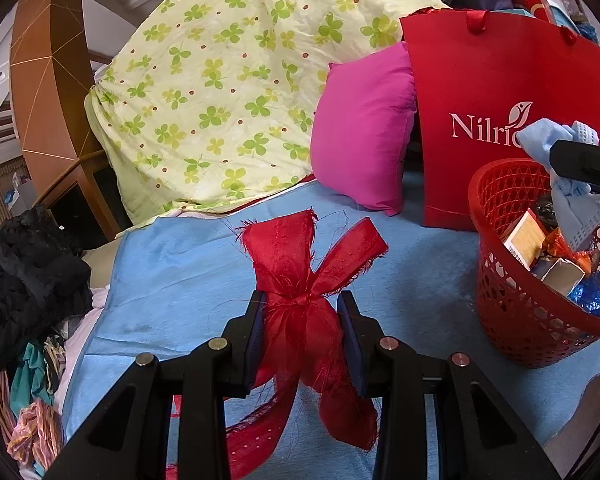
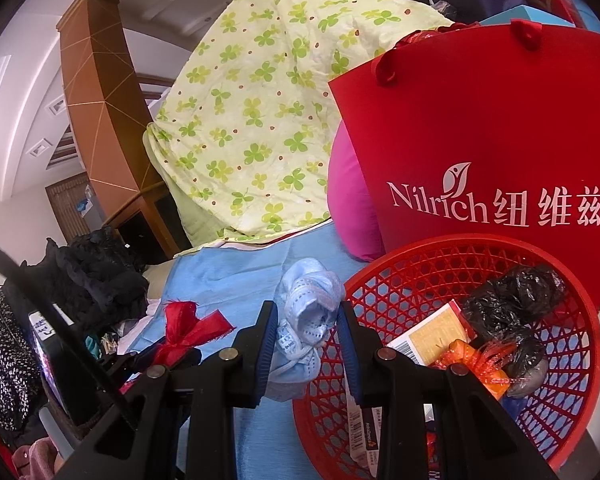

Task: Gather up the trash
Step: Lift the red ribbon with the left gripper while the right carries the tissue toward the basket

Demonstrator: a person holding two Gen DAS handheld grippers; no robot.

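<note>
Bedding fills most of what you see: a blue sheet (image 1: 188, 272) is spread flat as the surface under both tools, and every place below is given from the red basket (image 1: 512, 304) standing on it.

Your left gripper (image 1: 304, 320) is well to the basket's left, its pads pressed into a frayed red ribbon (image 1: 300, 272) at the knot; loops fan out ahead of the fingers and tails hang beneath, above the sheet.

Your right gripper (image 2: 308, 332) sits at the basket's left rim, its fingers closed partway on a pale blue cloth (image 2: 308, 312). From the left wrist view that cloth hangs over the basket's open top.

Inside the basket (image 2: 572, 320) lie a crumpled black bag (image 2: 508, 296), a yellow-faced box (image 2: 428, 336) and an orange wrapper (image 2: 476, 360); the left wrist view also shows something shiny and blue (image 1: 592, 296) there.

Directly behind the basket stands a red paper bag (image 2: 480, 120) printed "Nilrich". A pink pillow (image 1: 360, 132) leans against that bag's left side. Farther left of the basket, a quilt (image 1: 220, 92) with green clover print is heaped high.

At the sheet's edge farthest from the basket, dark clothes (image 1: 24, 280) are piled. Behind them rises a brown wooden column (image 2: 104, 100) with thin pale lines, under a white ceiling (image 2: 24, 92).
</note>
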